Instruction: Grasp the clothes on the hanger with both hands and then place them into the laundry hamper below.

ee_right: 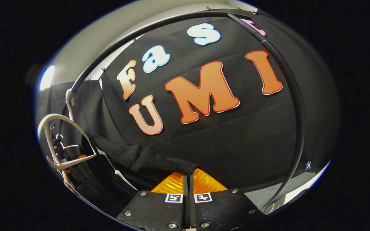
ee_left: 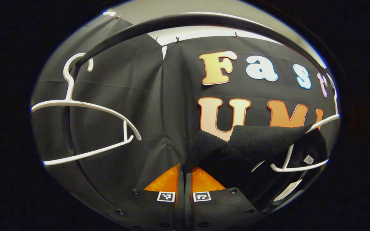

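Observation:
A black ribbed garment point(ee_left: 255, 141) hangs on a white hanger point(ee_left: 300, 167) at the right of the left gripper view, with a white tag dangling low on it. One corner of the cloth runs down into my left gripper point(ee_left: 185, 171), whose fingers are pressed together on it. In the right gripper view the same black garment point(ee_right: 153, 160) stretches from its white hanger point(ee_right: 59, 119) at the left edge to my right gripper point(ee_right: 189, 173), which is shut on a fold of it.
An empty white hanger point(ee_left: 85, 106) hangs from the black clothes rail point(ee_left: 185, 20) to the left of the garment. The rail point(ee_right: 295, 106) curves overhead and down the right side in the right gripper view. The booth's black cloth wall stands close behind.

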Demonstrator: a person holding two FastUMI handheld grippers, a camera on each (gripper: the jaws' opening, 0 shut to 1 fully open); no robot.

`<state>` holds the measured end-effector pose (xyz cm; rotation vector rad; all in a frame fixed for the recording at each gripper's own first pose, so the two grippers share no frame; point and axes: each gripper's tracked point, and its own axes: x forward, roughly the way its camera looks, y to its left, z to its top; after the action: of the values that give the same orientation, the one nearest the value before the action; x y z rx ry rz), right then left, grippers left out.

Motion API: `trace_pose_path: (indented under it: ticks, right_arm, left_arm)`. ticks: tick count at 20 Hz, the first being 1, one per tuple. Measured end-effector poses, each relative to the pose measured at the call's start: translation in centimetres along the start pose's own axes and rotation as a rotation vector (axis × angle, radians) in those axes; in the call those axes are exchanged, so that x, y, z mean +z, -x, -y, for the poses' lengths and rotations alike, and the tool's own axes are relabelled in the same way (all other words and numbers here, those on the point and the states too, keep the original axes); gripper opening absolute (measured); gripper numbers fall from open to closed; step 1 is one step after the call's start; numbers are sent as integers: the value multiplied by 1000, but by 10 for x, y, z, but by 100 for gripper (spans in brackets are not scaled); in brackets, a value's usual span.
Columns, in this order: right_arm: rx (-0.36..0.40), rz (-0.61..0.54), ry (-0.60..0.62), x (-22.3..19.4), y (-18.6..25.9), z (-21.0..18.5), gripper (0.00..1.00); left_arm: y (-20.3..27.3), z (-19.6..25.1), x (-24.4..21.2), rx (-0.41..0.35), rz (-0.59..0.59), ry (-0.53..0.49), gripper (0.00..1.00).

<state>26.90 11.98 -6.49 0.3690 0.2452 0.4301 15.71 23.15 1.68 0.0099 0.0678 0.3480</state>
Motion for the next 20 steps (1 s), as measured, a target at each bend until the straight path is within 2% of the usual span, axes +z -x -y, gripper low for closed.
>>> trace_pose_path:
  ticks: [9,11,14,18,20]
  right_arm:
    - [0,-80,-13,-45,-18,-11,0]
    - [2,-97,-17,-56,-19,-11,0]
    - [-5,-128,-17,-72,-13,-8,0]
    - [-43,-192,-23,-105,-8,9,0]
    - [-49,-220,-26,-123,-1,15,0]
  left_arm:
    - [13,-39,-44,75,-83,-24,6]
    - [19,-43,-55,75,-97,-13,6]
    - [29,-41,-68,73,-112,-50,6]
    - [40,-50,-103,99,-177,-26,6]
    - [51,-47,-113,82,-195,-5,6]
